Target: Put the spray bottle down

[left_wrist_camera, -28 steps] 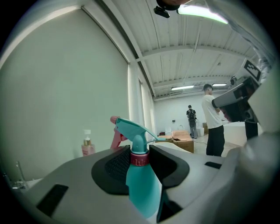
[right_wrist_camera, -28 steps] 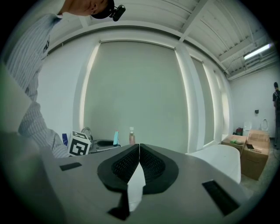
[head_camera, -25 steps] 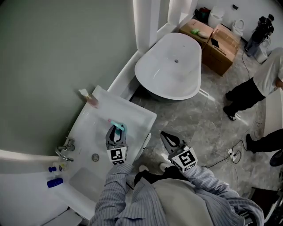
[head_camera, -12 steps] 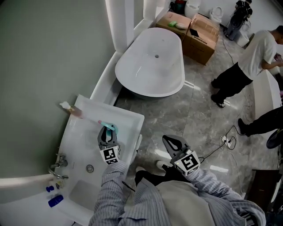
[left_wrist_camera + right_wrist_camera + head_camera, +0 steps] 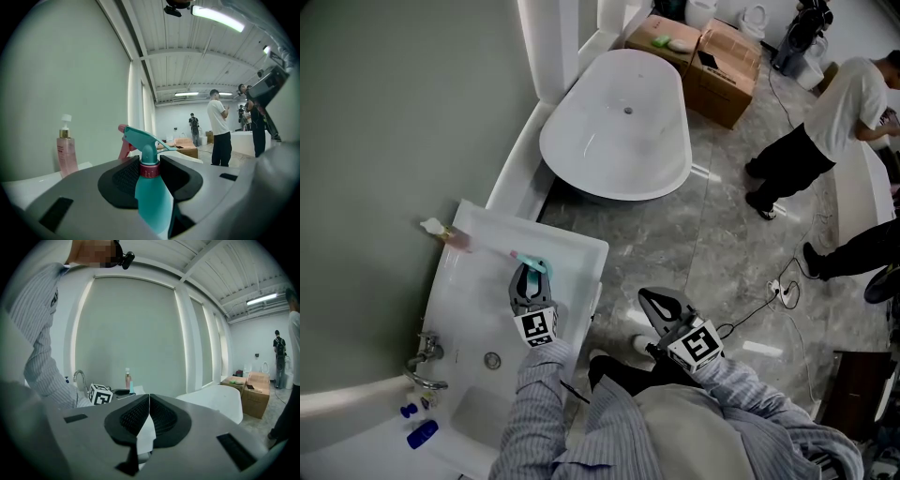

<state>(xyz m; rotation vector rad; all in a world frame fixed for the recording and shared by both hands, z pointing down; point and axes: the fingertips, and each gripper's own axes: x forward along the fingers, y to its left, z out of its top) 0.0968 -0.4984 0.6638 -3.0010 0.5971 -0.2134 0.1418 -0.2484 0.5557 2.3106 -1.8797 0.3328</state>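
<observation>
The teal spray bottle [image 5: 533, 268] with a pink nozzle tip is upright between the jaws of my left gripper [image 5: 530, 284], over the flat right part of the white sink top [image 5: 577, 246]. In the left gripper view the bottle [image 5: 151, 199] fills the gap and the pads of the left gripper [image 5: 150, 172] press on its shoulder below the red collar. My right gripper [image 5: 657, 304] hangs over the grey floor to the right of the sink. In the right gripper view its pads [image 5: 149, 403] meet at the tips, with only a white sliver showing lower down.
A pink pump bottle [image 5: 456, 237] stands at the sink's back corner by the green wall. The faucet [image 5: 425, 360] and blue items [image 5: 420, 434] are at the near left. A white bathtub [image 5: 619, 127], cardboard boxes [image 5: 724, 64] and people [image 5: 811, 141] lie beyond.
My left gripper has sunk a little towards the sink top, still holding the spray bottle. The head view has swung, and the right gripper has dropped slightly.
</observation>
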